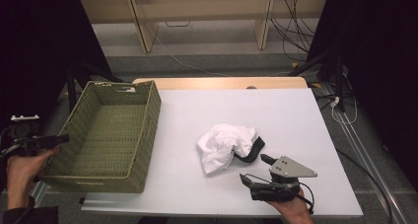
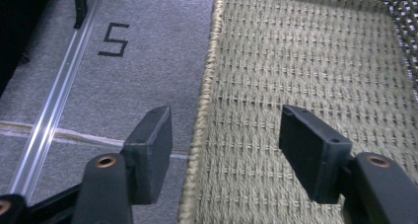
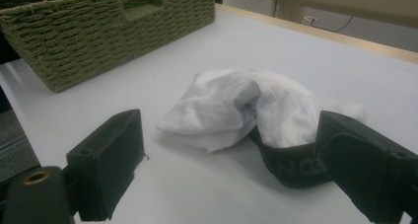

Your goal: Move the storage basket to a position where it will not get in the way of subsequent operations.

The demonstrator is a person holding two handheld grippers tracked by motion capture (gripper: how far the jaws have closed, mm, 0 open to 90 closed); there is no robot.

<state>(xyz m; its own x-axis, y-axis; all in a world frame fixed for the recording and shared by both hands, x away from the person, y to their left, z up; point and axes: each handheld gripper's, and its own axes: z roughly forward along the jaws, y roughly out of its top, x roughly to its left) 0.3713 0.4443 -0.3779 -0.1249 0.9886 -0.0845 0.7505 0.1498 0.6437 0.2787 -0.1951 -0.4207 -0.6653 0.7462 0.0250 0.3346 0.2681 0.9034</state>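
Two spread jaws of the left hand-held gripper [image 2: 226,155] straddle the basket [image 2: 315,86] rim beside a floor-marked "5" [image 2: 114,39].

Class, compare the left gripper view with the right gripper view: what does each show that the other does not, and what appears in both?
Left gripper view alone: grey carpet floor with a black mark shaped like a 5, a metal rail, and the basket's woven bottom seen from above, with the left gripper open astride the basket's near rim.

Right gripper view alone: the white table and a crumpled white garment with a black band, the right gripper open before it.

Both: the green woven basket.
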